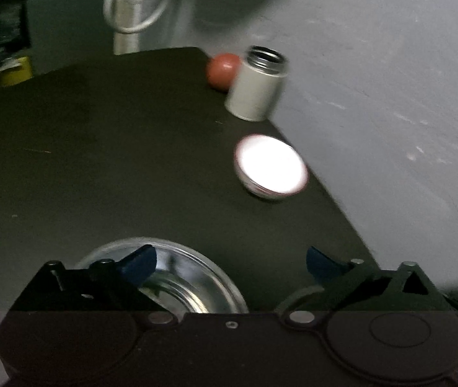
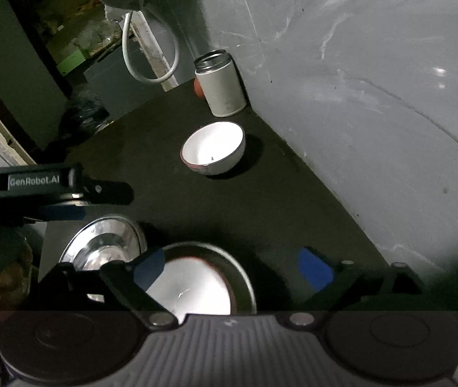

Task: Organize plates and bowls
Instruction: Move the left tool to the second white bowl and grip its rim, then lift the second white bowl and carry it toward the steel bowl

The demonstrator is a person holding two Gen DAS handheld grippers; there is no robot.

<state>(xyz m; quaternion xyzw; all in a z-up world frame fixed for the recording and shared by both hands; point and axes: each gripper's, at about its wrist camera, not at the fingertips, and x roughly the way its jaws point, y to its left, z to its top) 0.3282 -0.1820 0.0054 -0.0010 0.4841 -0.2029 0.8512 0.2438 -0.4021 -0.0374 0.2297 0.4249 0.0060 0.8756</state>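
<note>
Both claws gape empty: the left claw (image 1: 230, 259) above a steel plate (image 1: 196, 277), the right claw (image 2: 232, 266) above a bowl (image 2: 196, 287) already on another plate (image 2: 245, 277), while the far white bowl (image 2: 213, 147) seemingly awaits stacking.

- Both views are dim; the dark table (image 1: 116, 161) swallows detail.
- Left wrist view is motion-blurred: the white bowl (image 1: 270, 167) blows out to pure glare.
- Right wrist view is sharper; the far bowl (image 2: 214, 148) casts a shadow rightward.
- Fisheye bends the wall (image 2: 374, 80); corners vignette black.
</note>
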